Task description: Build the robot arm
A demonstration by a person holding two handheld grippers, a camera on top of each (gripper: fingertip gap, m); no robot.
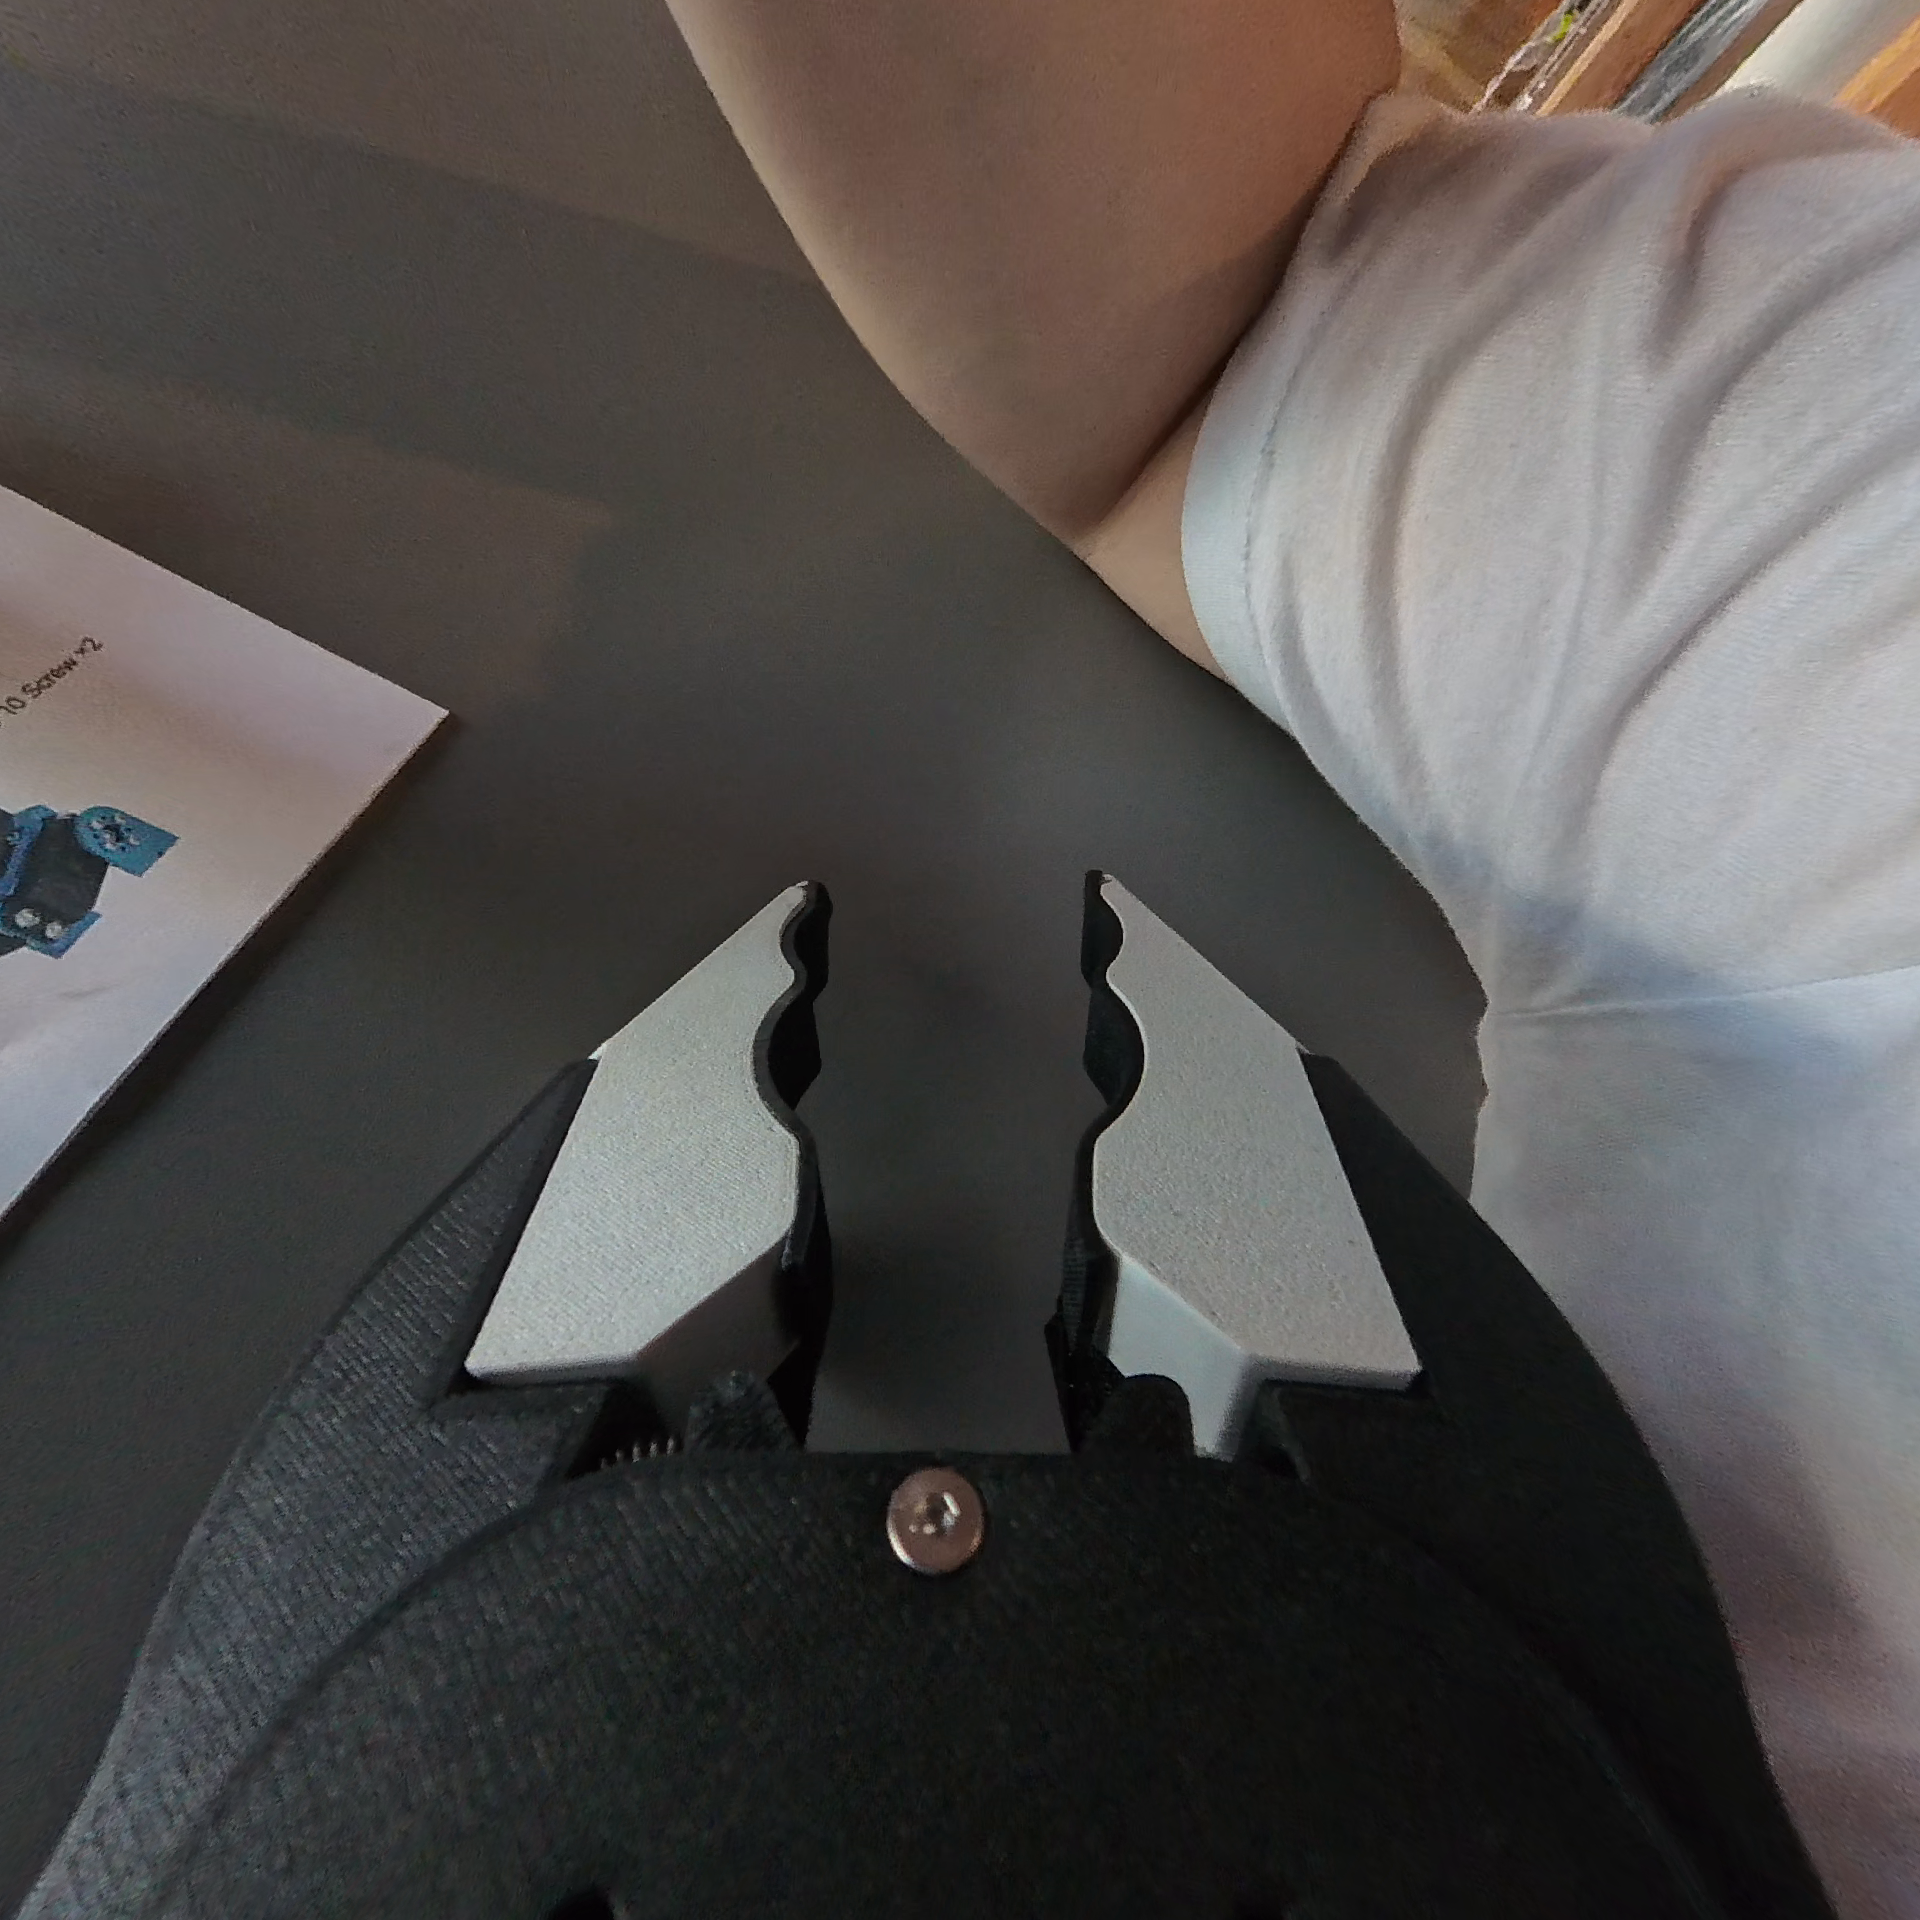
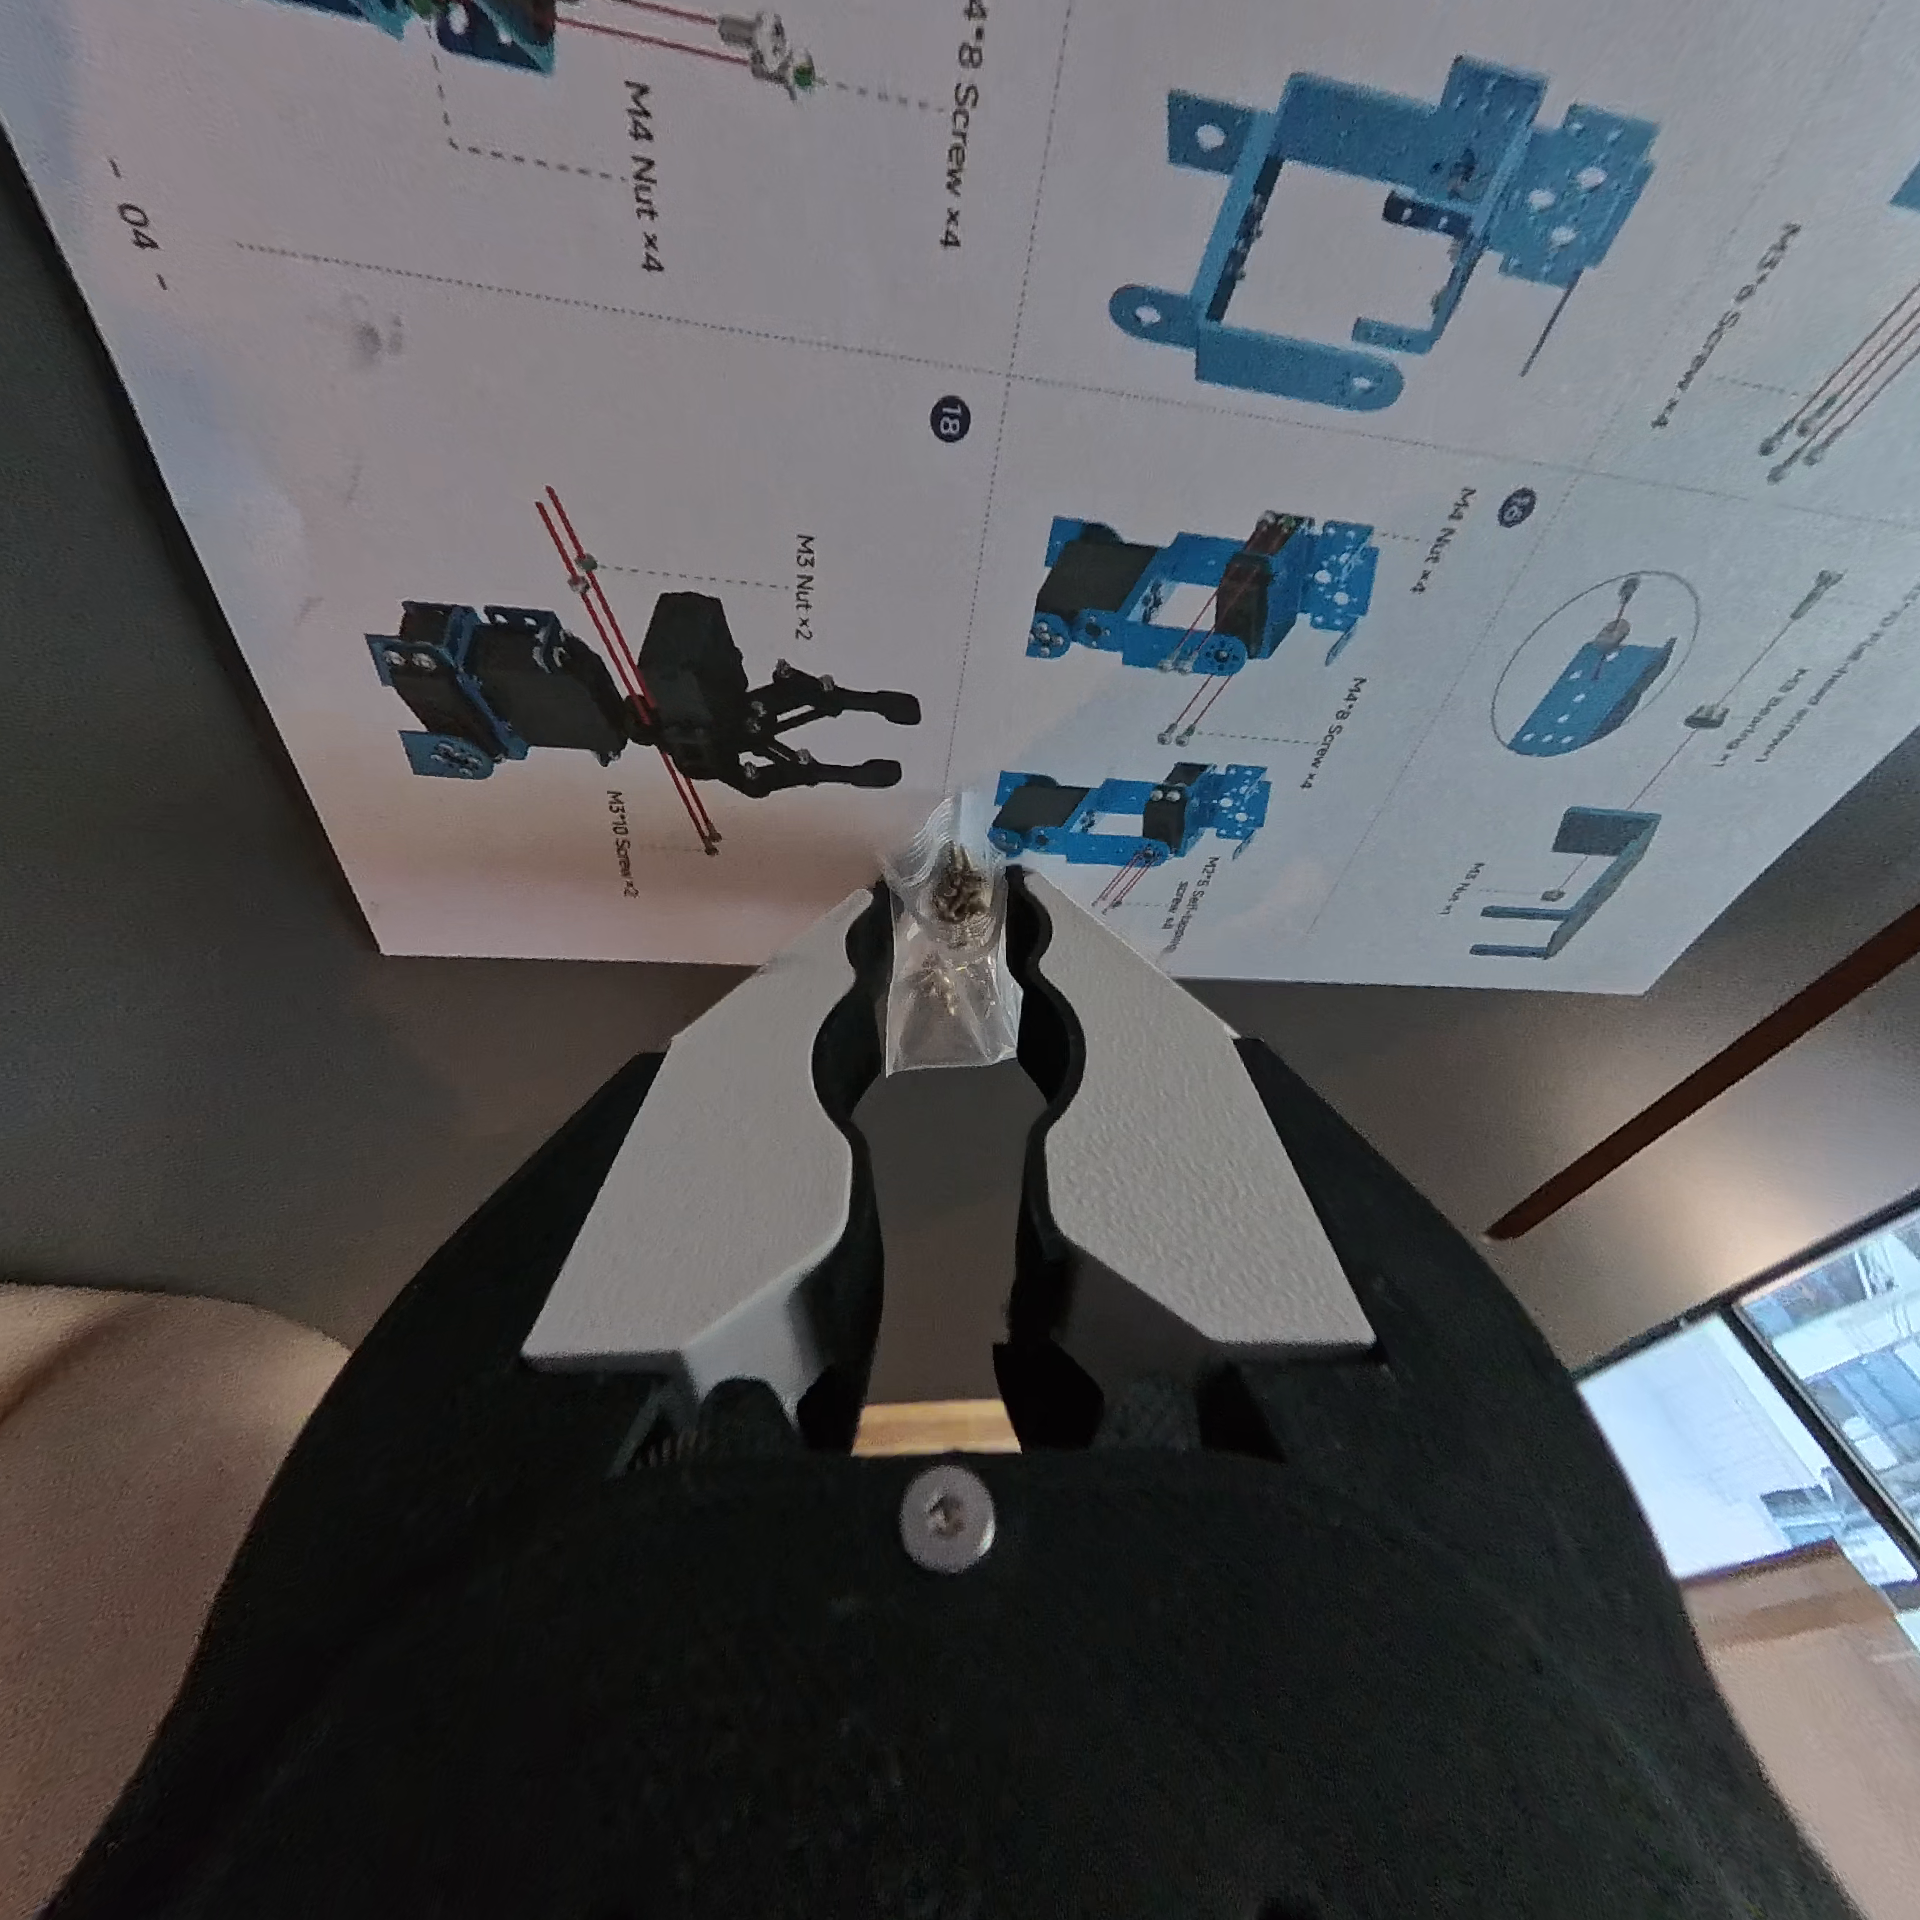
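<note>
My right gripper [image 2: 940, 894] is shut on a small clear plastic bag of screws [image 2: 951, 956], pinched between the tips of its grey fingers [image 2: 748, 1122]. It holds the bag above a white printed instruction sheet [image 2: 727, 416] with pictures of blue bracket parts, lying on the dark grey table [image 2: 187, 935]. My left gripper [image 1: 956, 894] is open and empty, its grey fingers [image 1: 675, 1143] apart just above the bare dark table [image 1: 520, 416]. A corner of the same kind of sheet [image 1: 187, 790] lies to its left.
A person's bare arm [image 1: 1018, 260] and white short-sleeved shirt [image 1: 1610, 727] fill the right of the left wrist view, close to the left gripper. In the right wrist view a dark wooden table edge [image 2: 1714, 1081] runs at the right, with a window [image 2: 1818, 1434] beyond it.
</note>
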